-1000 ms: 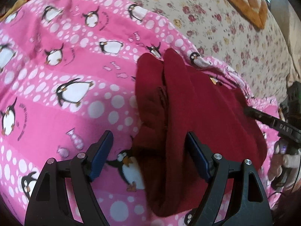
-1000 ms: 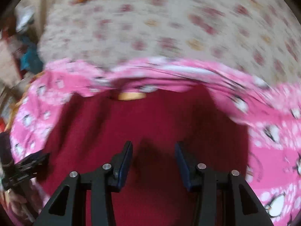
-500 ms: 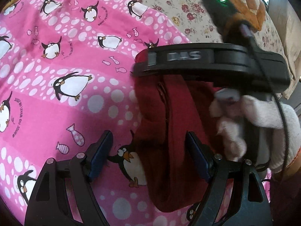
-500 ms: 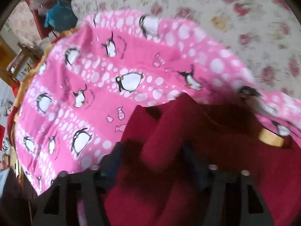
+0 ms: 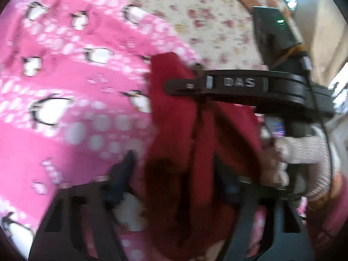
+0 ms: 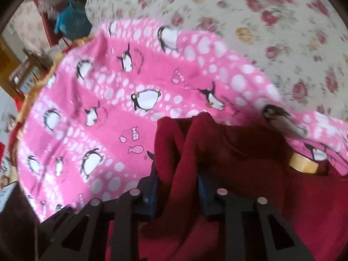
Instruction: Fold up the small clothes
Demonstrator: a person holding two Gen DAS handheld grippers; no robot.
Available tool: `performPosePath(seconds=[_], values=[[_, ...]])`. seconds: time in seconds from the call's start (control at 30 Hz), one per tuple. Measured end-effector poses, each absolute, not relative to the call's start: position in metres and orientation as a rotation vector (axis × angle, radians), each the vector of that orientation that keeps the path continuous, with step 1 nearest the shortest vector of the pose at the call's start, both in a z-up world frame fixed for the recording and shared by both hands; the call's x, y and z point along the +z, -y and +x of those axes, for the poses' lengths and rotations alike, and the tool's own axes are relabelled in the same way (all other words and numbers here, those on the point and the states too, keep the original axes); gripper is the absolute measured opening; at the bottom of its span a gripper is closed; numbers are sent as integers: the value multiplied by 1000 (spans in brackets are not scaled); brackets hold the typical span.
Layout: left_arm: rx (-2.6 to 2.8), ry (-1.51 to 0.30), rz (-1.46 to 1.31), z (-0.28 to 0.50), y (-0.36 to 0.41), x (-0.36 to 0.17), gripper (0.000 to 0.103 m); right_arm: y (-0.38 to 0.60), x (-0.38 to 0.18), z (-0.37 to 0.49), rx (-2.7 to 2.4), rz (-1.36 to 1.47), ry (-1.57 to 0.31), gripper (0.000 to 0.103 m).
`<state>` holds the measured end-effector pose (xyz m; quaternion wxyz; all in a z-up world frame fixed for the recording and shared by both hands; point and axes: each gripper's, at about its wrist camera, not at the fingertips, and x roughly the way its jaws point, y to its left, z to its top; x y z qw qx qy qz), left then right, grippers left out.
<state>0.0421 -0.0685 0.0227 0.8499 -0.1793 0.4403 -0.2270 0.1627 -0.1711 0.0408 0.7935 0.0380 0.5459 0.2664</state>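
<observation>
The dark red garment [image 6: 217,152] lies bunched on the penguin blanket [image 6: 108,108], toward its flowered-sheet [image 6: 282,32] side. Both grippers are closing on folds of it: right gripper [image 6: 177,193], left gripper [image 5: 171,178]. If either pinches blanket too, the fold could drag crooked.

The left gripper [image 5: 171,174] is closing its blue-padded jaws around a bunched ridge of the dark red fleece garment [image 5: 174,113], which lies on a pink penguin-print blanket [image 5: 65,87] over a cream floral bedsheet [image 5: 195,21]. Across the top of the garment reaches the black right gripper [image 5: 196,87], lettered DAS, carried by a hand in a white knitted glove [image 5: 304,152]. The whole picture is blurred.
</observation>
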Motion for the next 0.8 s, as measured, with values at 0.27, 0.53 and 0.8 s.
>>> performPosePath(seconds=[0.27,0.53,0.8], values=[[-526,-898,-319,38,84,31,43,152,38,171,575,30,-1233,32],[-510,-923,-320,36,86,26,44,136,22,168,556,-40,-1219,37],[-559,-861,-258,19,122,68,25,215,73,143,611,216,-1056,23]])
